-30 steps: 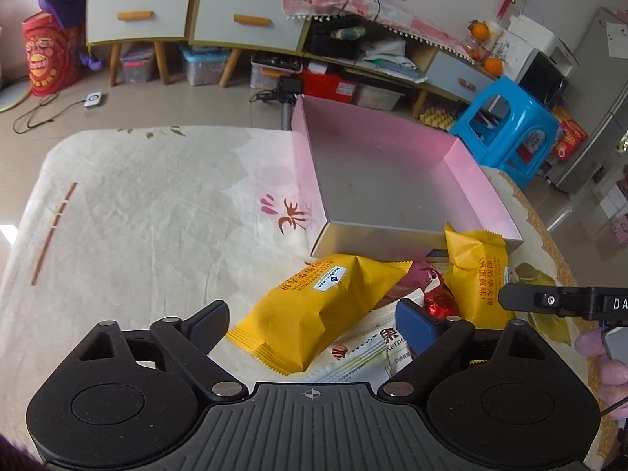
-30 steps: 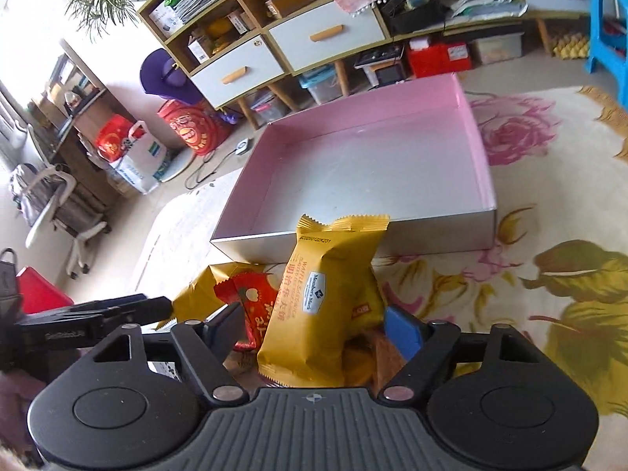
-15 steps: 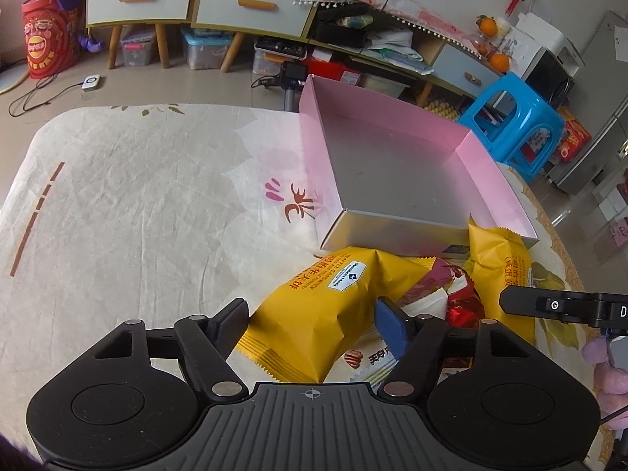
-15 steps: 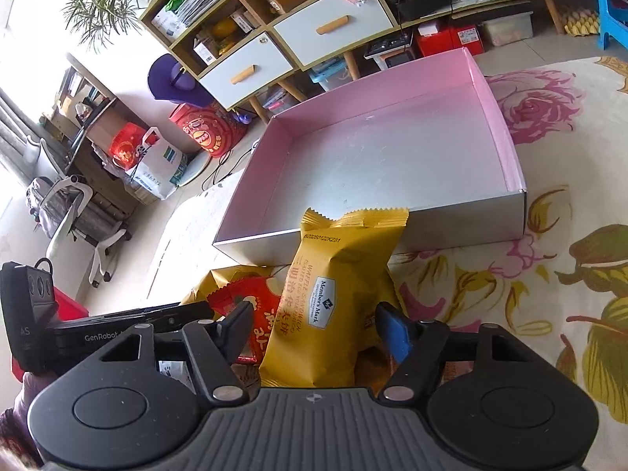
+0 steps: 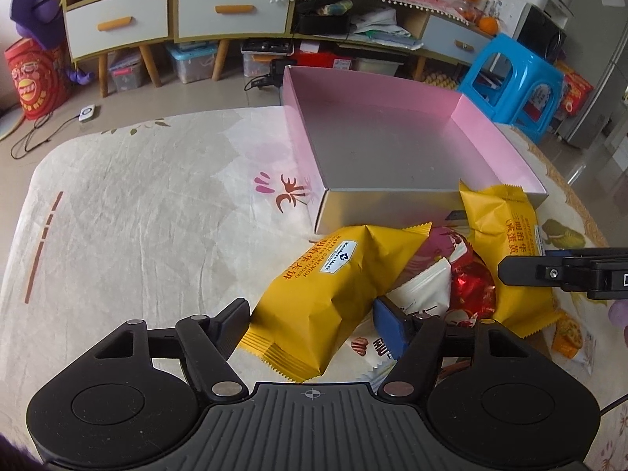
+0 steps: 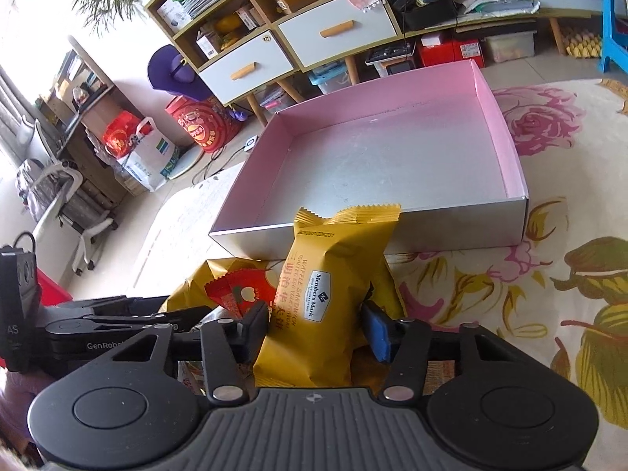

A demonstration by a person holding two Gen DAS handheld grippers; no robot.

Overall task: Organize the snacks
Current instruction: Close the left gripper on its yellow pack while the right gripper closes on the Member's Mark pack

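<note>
Spread with a floral tablecloth [image 5: 137,204], and carrying a shallow pink box [image 5: 494,145] with a bare grey floor, standing open near the far edge. Just in front of the box's near wall, a heap of snacks. Largest there: two yellow waffle packets. One [image 5: 333,290] lying slantwise between the left gripper [image 5: 310,322] fingers, both pads pressed against its sides – gripped at a middling width. The other [image 6: 329,294] propped up against the box wall, caught between the right gripper [image 6: 314,324] fingers – jaws closing, pads already touching the wrapper. Smaller, wedged between the two: a red foil snack [image 5: 473,286] and a white sachet [image 5: 426,290].
</note>
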